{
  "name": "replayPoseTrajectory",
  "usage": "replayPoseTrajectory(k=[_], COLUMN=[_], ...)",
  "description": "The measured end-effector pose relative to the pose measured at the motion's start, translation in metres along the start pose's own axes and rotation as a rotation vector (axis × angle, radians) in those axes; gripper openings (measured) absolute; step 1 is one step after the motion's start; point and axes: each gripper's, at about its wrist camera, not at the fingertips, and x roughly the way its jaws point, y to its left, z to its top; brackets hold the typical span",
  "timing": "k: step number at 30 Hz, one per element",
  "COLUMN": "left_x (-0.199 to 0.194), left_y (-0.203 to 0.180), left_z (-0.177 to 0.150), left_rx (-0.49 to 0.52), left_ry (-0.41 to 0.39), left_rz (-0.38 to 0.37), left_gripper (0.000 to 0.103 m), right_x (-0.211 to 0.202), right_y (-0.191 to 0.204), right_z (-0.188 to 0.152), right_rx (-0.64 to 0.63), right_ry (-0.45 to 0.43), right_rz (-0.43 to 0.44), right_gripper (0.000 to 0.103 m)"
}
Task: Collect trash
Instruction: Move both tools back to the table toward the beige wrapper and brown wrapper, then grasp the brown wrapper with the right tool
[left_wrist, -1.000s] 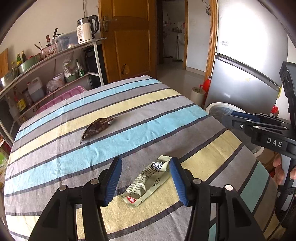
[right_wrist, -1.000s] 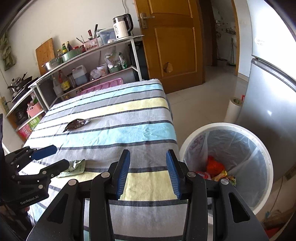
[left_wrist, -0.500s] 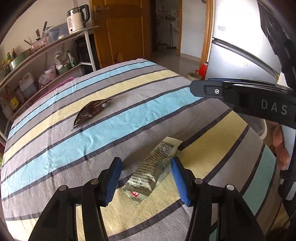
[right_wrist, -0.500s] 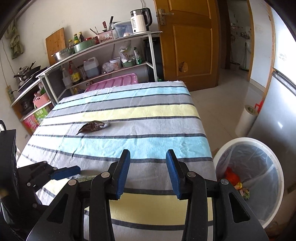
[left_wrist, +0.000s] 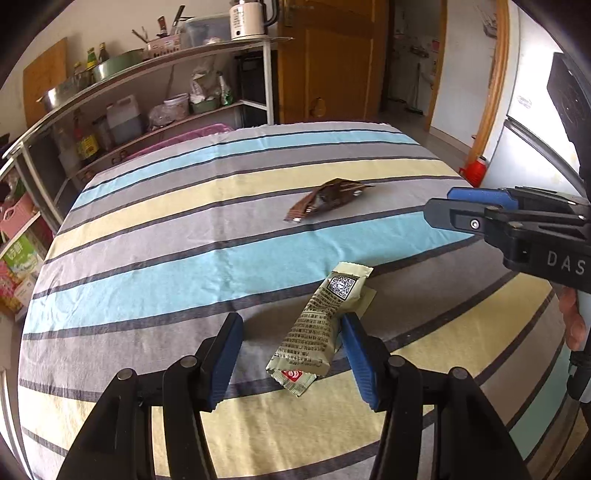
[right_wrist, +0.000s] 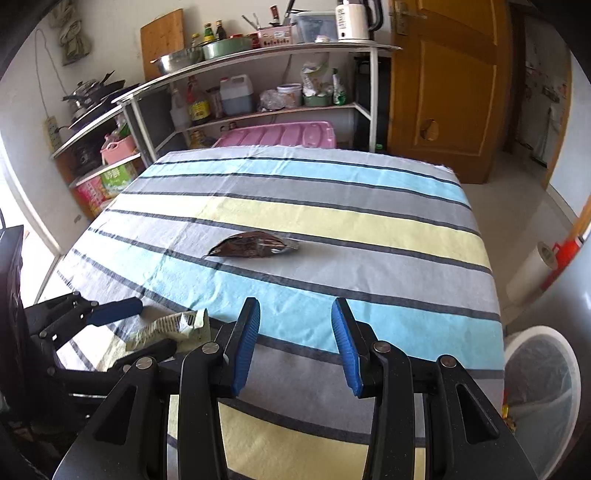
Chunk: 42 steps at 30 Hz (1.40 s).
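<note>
Already the left tool (left_wrist: 291, 354) straddles the green wrapper (left_wrist: 320, 325) on the table (left_wrist: 147, 280), spread wide, gripping nothing; the wrapper's long axis runs forward between its fingers. Right tool (right_wrist: 295, 341) is released, farther off.

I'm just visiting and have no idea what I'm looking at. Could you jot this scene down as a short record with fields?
Surface: table under a striped cloth
Trash on it: green wrapper; brown wrapper
Left gripper: open, fingers either side of the green wrapper
Right gripper: open, empty, above the cloth
Bin: white, lined, on the floor at the table's right
Not yet done: both wrappers lie on the cloth
</note>
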Motion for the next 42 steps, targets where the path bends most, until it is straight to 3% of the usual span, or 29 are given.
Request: replayPoseTrajectory(k=[7,18,20,24,28,31,33,36,42], left_x=[0.000,-0.001,-0.001,-0.002,-0.001,-0.003,-0.003,-0.003,-0.003], left_y=[0.032,0.037,0.036,0.037,0.038,0.039,0.040,0.040,0.044], left_z=[0.001,0.001,0.000,0.000,0.000,-0.001,-0.001,-0.002,-0.002], left_rx=[-0.127,-0.153,-0.154,-0.161,-0.161,-0.166,-0.165,-0.167,-0.172], left_ry=[-0.006,-0.013,-0.012,-0.012,-0.010,-0.011,-0.011,-0.014,-0.016], left_rz=[0.037,0.020,0.021,0.022,0.026,0.023,0.023,0.022,0.017], left_gripper=[0.056,0.056,0.056,0.056,0.056,0.056,0.056,0.056,0.056], right_x=[0.018,0.068,0.068,0.064,0.085,0.096,0.094,0.090,0.063], right_y=[0.014,0.020,0.021,0.029,0.039,0.033,0.028,0.019,0.001], right_z=[0.016,0.039,0.043,0.056,0.060,0.058,0.055,0.046,0.021], right_rx=[-0.040,-0.070,-0.078,-0.125,-0.202,-0.187,-0.177,-0.154,-0.081], right_ry=[-0.028,-0.025,-0.046,-0.095,-0.033,0.023,0.044,0.082,0.096], right_rz=[0.066,0.106,0.146,0.146,0.137,0.148,0.200,0.191,0.254], right_gripper=[0.042,0.042,0.042,0.042,0.042,0.042,0.042,0.042,0.042])
